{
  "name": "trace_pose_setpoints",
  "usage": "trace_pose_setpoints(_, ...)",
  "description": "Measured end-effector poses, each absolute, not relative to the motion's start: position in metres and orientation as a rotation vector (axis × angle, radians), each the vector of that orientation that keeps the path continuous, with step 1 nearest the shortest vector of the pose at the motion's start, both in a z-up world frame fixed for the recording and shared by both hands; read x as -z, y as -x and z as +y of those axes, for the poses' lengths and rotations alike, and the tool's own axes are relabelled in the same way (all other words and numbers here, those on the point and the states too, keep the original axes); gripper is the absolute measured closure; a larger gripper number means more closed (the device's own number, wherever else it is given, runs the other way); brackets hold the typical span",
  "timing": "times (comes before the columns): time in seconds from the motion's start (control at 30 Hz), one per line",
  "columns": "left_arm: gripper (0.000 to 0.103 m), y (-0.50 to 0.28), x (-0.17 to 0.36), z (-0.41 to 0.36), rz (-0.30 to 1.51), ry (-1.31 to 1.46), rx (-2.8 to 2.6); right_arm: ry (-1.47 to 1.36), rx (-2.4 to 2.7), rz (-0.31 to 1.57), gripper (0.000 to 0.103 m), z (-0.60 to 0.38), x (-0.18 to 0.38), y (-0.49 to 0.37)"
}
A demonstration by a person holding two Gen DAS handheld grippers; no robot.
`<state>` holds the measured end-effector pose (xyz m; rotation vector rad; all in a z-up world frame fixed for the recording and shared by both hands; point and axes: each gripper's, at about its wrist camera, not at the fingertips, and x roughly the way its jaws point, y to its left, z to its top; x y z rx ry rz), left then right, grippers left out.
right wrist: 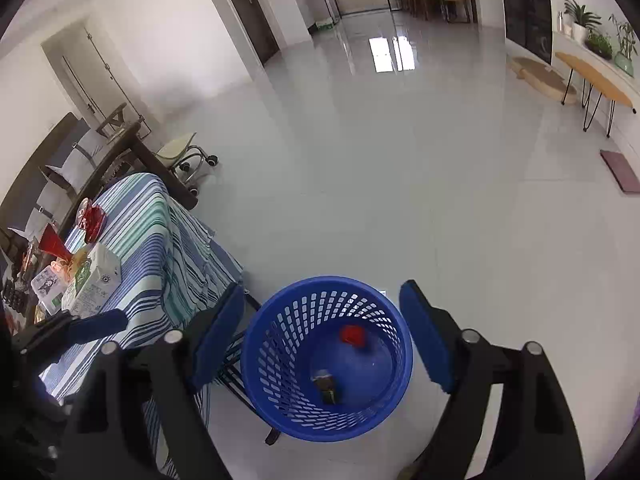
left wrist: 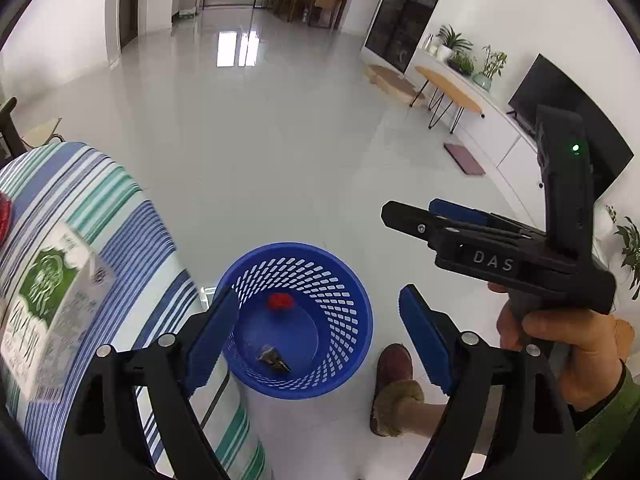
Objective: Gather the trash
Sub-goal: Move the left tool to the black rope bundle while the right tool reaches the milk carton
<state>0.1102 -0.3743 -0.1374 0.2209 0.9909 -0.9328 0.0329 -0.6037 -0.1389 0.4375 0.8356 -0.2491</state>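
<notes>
Left wrist view: the left gripper (left wrist: 318, 334) hangs over the blue basket (left wrist: 360, 344) with its jaws spread wide and nothing between them. Down in the basket lie a red scrap (left wrist: 280, 301) and a dark wrapper (left wrist: 273, 358). The right gripper (left wrist: 404, 212), held in a hand (left wrist: 560, 344), is up and to the right of the basket; its jaws look parted and empty. A milk carton (left wrist: 52, 308) stands on the striped tablecloth (left wrist: 132, 216) left of the basket, probably the next thing to collect. Swinging back for it, a gripper could clip the basket rim and tip it, or snag the hanging cloth. A slippered foot (left wrist: 394, 388) stands just right of the basket.

Right wrist view: the right gripper (right wrist: 322, 336) is wide open and empty above the basket (right wrist: 400, 360). Left of the basket, the carton (right wrist: 94, 284) sits crowded among a red glass dish (right wrist: 91, 218) and packets, so a careless reach could knock those over.
</notes>
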Motion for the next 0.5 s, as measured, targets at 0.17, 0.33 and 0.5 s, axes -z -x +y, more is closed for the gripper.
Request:
trace_pose_setpoints(0.17,0.01,-0.076,0.123,-0.295,0.94,-0.176,0.881,-0.313,0.217,0.783,0.016,-0.541,0.123,-0.018)
trace_pose_setpoints(0.33,0.01,-0.062,0.138,-0.201,0.976,-0.121,0.719,-0.185,0.12,0.785,0.015,-0.455,0.118,-0.011)
trace_pose_setpoints(0.5,0.009,-0.068,0.148,-0.121,0.993,-0.088,0.546,-0.141,-0.009,0.845,0.014,-0.368,0.128,-0.012)
